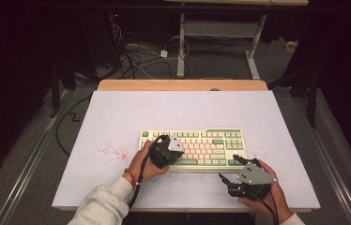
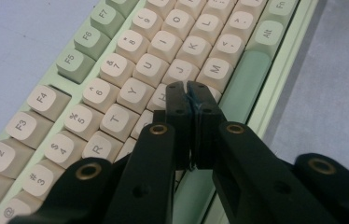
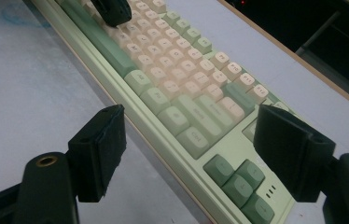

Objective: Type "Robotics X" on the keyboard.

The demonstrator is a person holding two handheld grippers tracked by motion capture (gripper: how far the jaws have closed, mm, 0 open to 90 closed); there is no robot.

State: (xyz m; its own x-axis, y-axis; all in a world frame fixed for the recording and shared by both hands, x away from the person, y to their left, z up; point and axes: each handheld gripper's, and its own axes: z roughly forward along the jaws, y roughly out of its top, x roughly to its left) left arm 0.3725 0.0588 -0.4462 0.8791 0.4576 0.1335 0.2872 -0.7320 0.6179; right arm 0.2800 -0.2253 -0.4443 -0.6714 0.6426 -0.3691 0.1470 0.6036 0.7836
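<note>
Left gripper (image 2: 191, 86) was closed, empty, tips over the keyboard (image 2: 116, 88); right gripper (image 3: 189, 135) stood wide, empty.

Open board on three sides, keyboard (image 1: 193, 148) across the near middle.

Wide bare room on the table (image 1: 173, 110) beyond the keyboard's far edge, up to the wooden strip (image 1: 183, 85). Free passage to the left over the red-speckled patch (image 1: 112, 152), and a narrower lane to the right of the keyboard. Near strip partly taken: left gripper (image 2: 186, 88), jaws pressed together, low over the letter keys beside the space bar (image 2: 240, 88); right gripper (image 3: 189, 149), jaws spread wide, just off the keyboard's near right corner by the arrow keys (image 3: 240, 182). Bare gap on the near edge between the two hands.
</note>
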